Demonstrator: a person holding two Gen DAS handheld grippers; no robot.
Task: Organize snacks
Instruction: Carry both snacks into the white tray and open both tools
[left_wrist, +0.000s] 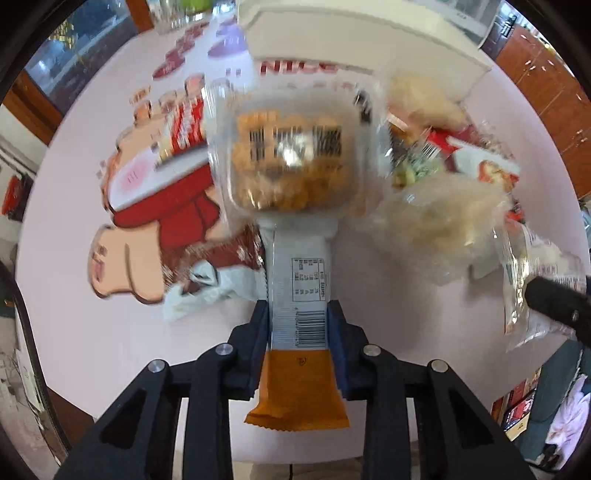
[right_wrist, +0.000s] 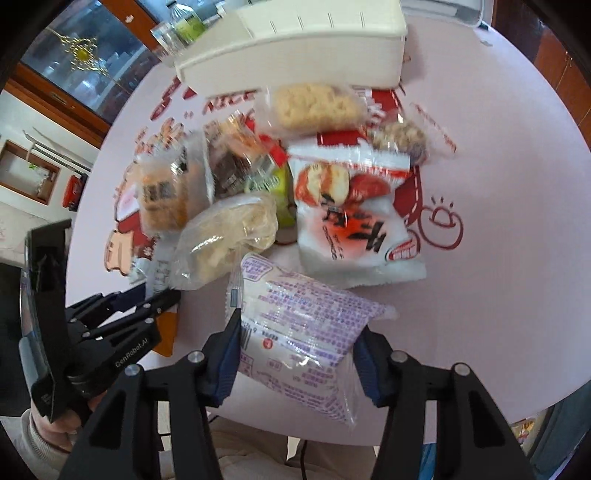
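Note:
My left gripper (left_wrist: 299, 321) points down at the table and is shut on a grey snack bar (left_wrist: 295, 280) with an orange end, its blue pads pressing both sides of the wrapper. My right gripper (right_wrist: 299, 354) is shut on a white packet with purple print (right_wrist: 295, 321), held a little above the table. In the right wrist view the left gripper (right_wrist: 147, 299) shows at the lower left, beside the snack pile. One black finger (left_wrist: 554, 301) of the right gripper reaches into the left wrist view at the right edge.
A pile of snacks lies mid-table: a clear tub of orange bites (left_wrist: 291, 155), a bag of pale puffs (right_wrist: 229, 232), a red and white packet (right_wrist: 354, 210) and a cracker pack (right_wrist: 317, 105). A white box (right_wrist: 295, 48) stands behind them on the pink cartoon tablecloth (right_wrist: 498, 295).

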